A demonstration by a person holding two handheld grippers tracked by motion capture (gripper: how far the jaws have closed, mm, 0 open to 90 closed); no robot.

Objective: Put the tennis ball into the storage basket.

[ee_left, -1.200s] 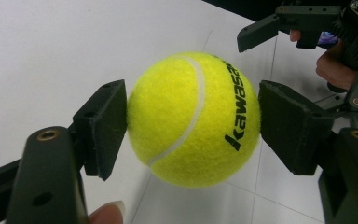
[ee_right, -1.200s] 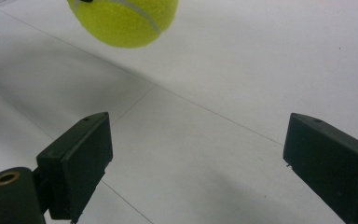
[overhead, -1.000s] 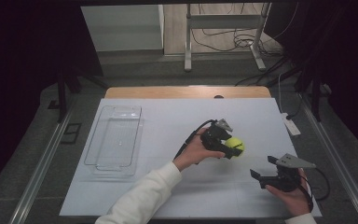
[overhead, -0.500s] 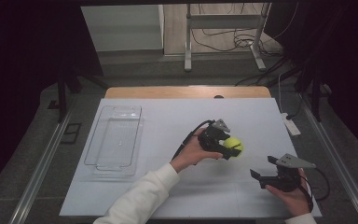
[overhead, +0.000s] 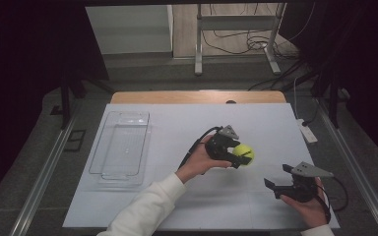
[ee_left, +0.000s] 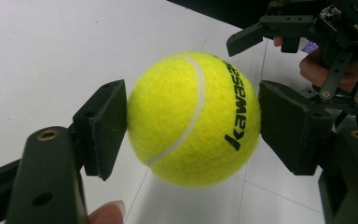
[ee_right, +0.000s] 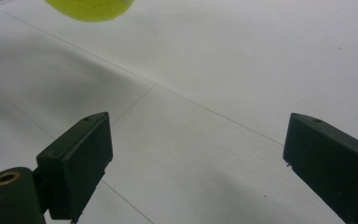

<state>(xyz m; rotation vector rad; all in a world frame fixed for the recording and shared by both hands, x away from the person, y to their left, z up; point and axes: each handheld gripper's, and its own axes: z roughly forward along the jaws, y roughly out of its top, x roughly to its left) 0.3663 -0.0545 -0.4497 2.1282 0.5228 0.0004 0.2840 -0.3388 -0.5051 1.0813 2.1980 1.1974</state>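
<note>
A yellow tennis ball (overhead: 245,153) with black lettering sits between the jaws of my left gripper (overhead: 241,156), right of the table's centre. In the left gripper view both black pads press on the ball (ee_left: 193,119) from the sides, and it hangs a little above the white surface. My right gripper (overhead: 277,176) rests near the front right corner, held by a hand, its jaws wide apart and pointing toward the ball. In the right gripper view nothing lies between the open jaws (ee_right: 196,154), and the ball's underside (ee_right: 88,9) shows at the top edge.
A clear plastic tray (overhead: 122,147) lies on the left part of the white table (overhead: 177,123). A small white device (overhead: 307,132) sits at the right edge. A wooden strip (overhead: 197,97) borders the far side, with metal rails along both flanks.
My left gripper with the ball has drifted very slightly to the left. The right gripper has stayed where it was.
</note>
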